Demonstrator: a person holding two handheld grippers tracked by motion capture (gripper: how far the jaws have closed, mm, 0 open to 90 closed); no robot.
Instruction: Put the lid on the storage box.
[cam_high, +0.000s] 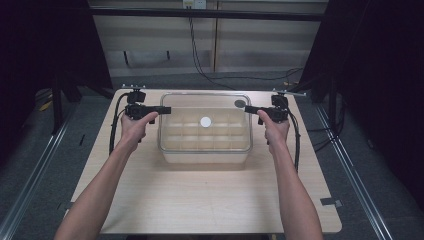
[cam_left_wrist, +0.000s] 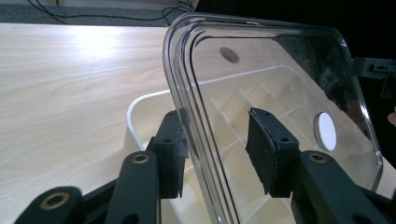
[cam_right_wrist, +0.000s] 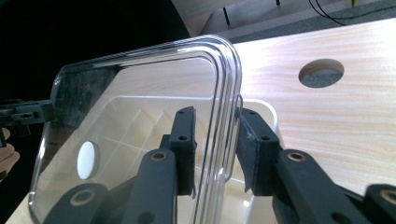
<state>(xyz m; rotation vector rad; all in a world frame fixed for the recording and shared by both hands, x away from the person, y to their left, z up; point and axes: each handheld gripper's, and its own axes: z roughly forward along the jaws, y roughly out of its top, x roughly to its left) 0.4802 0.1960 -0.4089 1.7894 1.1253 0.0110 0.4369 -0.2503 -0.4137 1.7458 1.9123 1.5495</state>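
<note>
A clear plastic lid (cam_high: 200, 102) with a white round disc (cam_high: 205, 121) at its middle hovers just above a white compartment box (cam_high: 205, 156) on the wooden table. My left gripper (cam_high: 165, 110) grips the lid's left edge and my right gripper (cam_high: 248, 108) its right edge. In the left gripper view the lid (cam_left_wrist: 280, 60) rim runs between the jaws of the left gripper (cam_left_wrist: 224, 149), above the box (cam_left_wrist: 140, 107) rim. The right gripper (cam_right_wrist: 217, 151) straddles the lid (cam_right_wrist: 154, 79) rim the same way, with the box (cam_right_wrist: 261, 105) corner behind.
The light wooden table (cam_high: 210, 200) has a round hole (cam_high: 240, 103) near its back right, seen through the lid. Grey carpet and metal rails surround the table; black frame posts stand at both back corners. Cables trail across the floor behind.
</note>
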